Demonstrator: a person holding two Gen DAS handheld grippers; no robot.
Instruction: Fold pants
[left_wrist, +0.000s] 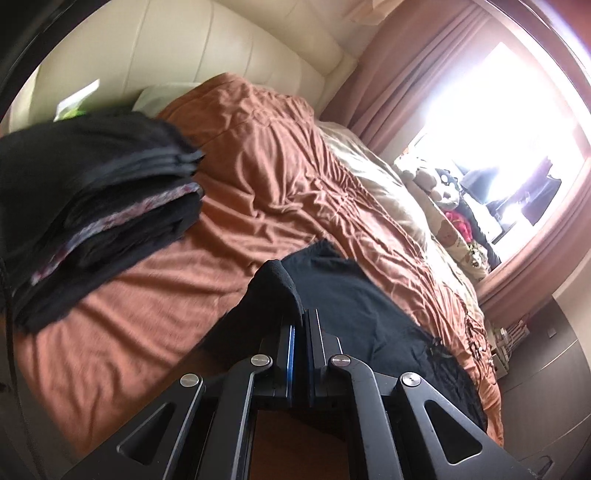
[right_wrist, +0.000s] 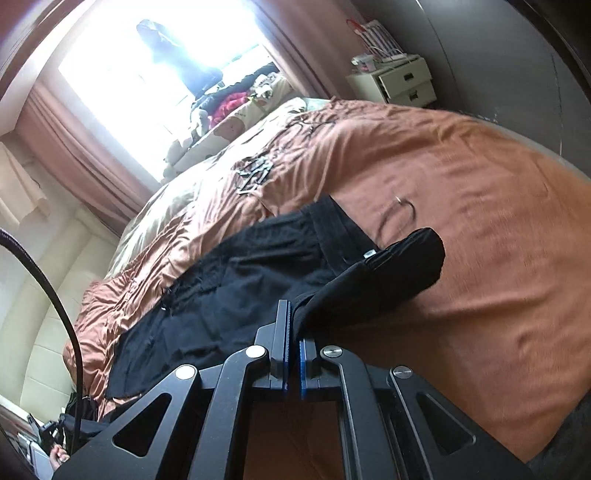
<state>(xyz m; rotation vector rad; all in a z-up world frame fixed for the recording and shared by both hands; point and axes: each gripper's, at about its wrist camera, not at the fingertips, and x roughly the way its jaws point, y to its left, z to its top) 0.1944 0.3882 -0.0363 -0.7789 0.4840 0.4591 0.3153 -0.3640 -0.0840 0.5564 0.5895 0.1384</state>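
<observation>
Both pairs of fingers are pinched shut on black cloth: the left gripper (left_wrist: 300, 325) clamps an edge of the pants (left_wrist: 354, 306), which humps up over its tips, and the right gripper (right_wrist: 293, 328) clamps another edge, apparently near the waistband, where a small white label shows. The pants (right_wrist: 240, 280) lie stretched across the orange bedspread (left_wrist: 258, 177), their held edge raised off it while the rest trails flat toward the pillows. A stack of folded dark clothes (left_wrist: 92, 206) sits on the bed to the left, well apart from them.

This looks like the start of a fold, with the near edge picked up to be carried over. To do it well, the two grippers should travel together at the same height, keeping the cloth between them lightly taut so no sag or twist forms. They should carry it over until edge meets edge, lower it squarely, and let go only once the layer rests flat. The wrinkled bedspread (right_wrist: 461, 206) may drag along, so lifting clear matters.
</observation>
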